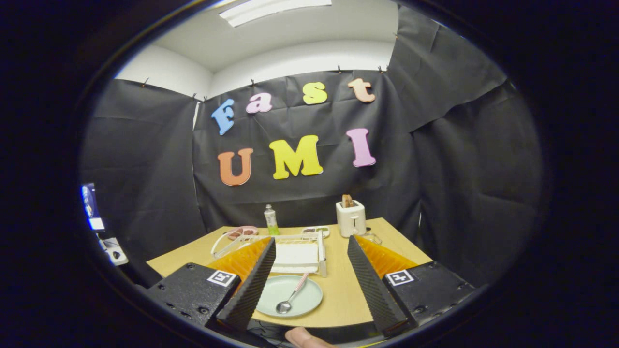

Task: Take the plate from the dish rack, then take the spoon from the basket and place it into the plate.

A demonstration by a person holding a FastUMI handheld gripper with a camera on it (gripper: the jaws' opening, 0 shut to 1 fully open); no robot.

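Here, the claw hangs released and empty above the counter. Between its fingers lies the plate, the spoon resting in it, dish rack just beyond. Best to lift clear without nudging either.

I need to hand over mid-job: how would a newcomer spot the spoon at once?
Start at the wooden table, then the white dish rack at its middle. Just in front of the rack lies a pale green plate, between the open fingers of the gripper, which hold nothing. The spoon lies in that plate: the only metal piece there, pink-handled, bowl toward the camera.
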